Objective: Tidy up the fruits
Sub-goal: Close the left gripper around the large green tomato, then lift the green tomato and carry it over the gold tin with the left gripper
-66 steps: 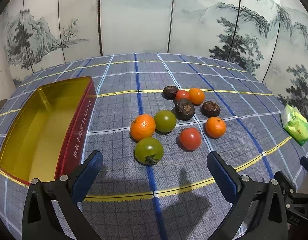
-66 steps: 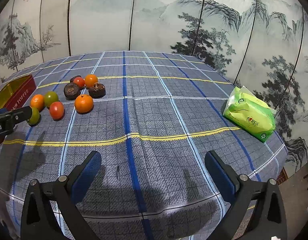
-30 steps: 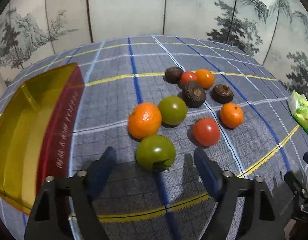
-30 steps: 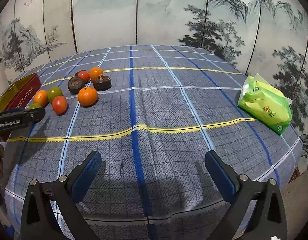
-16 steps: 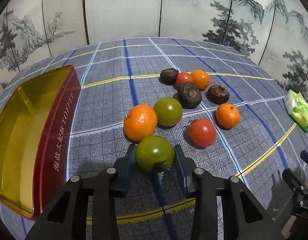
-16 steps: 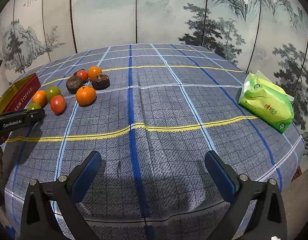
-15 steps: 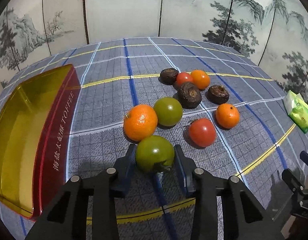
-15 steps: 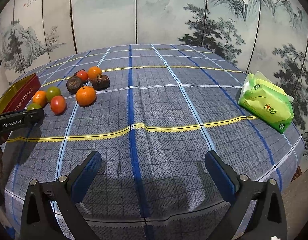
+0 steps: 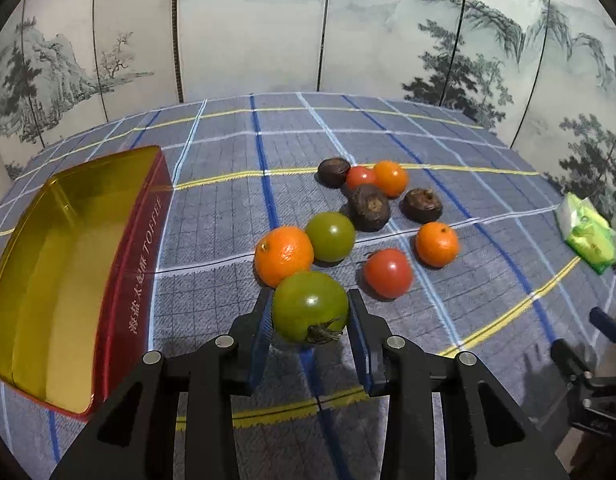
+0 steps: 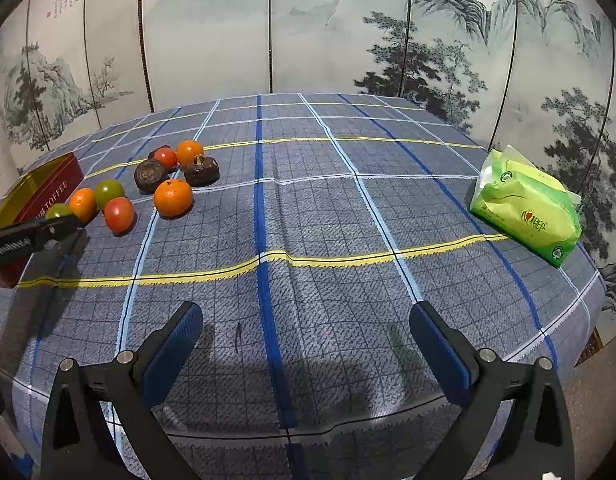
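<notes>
Toffee tin (image 9: 140,240), gold inside and red outside, lies left of the left gripper (image 9: 310,316); nothing in it. The left fingers (image 9: 260,320) pinch a smooth green tomato (image 9: 310,306), stem toward the camera. Beyond the fingertips: one more green tomato, two red tomatoes, three oranges, three dark wrinkled fruits, on the checked cloth surface (image 9: 387,128). Right gripper (image 10: 306,344): fingers spread wide, holding nothing. Green tissue pack (image 10: 525,210) far right.

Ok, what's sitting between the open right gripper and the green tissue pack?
Nothing: in the right wrist view the stretch from the right gripper to the tissue pack is bare checked tablecloth.
</notes>
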Demonstrator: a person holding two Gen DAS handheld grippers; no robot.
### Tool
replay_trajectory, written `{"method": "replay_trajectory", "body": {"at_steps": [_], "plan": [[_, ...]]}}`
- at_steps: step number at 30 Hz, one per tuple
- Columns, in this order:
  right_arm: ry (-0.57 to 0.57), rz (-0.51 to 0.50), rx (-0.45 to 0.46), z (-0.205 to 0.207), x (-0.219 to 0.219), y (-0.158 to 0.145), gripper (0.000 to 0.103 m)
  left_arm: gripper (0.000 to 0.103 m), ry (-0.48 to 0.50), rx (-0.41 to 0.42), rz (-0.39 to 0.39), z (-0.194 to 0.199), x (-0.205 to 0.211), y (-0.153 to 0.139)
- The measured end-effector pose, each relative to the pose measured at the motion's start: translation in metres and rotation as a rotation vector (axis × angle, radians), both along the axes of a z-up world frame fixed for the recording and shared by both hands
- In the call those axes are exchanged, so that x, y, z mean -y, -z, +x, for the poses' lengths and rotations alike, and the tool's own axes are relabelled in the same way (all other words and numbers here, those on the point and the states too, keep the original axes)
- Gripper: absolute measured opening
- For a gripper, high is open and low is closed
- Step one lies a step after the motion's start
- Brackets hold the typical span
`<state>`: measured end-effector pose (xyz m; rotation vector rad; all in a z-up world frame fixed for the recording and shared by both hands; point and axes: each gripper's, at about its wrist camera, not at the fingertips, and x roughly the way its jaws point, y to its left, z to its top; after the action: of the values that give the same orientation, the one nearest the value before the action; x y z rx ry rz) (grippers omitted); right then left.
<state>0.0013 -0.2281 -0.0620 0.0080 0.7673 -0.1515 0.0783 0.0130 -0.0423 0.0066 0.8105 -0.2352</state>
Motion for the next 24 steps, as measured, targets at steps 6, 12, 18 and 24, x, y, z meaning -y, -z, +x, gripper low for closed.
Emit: {"method": "replay_trajectory", "body": {"at_steps": [6, 12, 18, 24], "plan": [[0.005, -0.008, 0.004, -0.003, 0.001, -0.002, 0.102, 0.037, -0.023, 0.027, -0.012, -0.012, -0.005, -0.011], [-0.004, -0.018, 0.011, -0.006, -0.004, -0.005, 0.102, 0.037, -0.037, 0.045, -0.024, -0.02, -0.01, -0.02], [-0.013, -0.038, 0.009, -0.008, -0.011, -0.007, 0.102, 0.037, -0.058, 0.071, -0.045, -0.028, -0.023, -0.033], [-0.028, -0.052, 0.008, -0.009, -0.021, -0.009, 0.102, 0.037, -0.118, 0.113, -0.064, -0.031, -0.054, -0.049]]}}
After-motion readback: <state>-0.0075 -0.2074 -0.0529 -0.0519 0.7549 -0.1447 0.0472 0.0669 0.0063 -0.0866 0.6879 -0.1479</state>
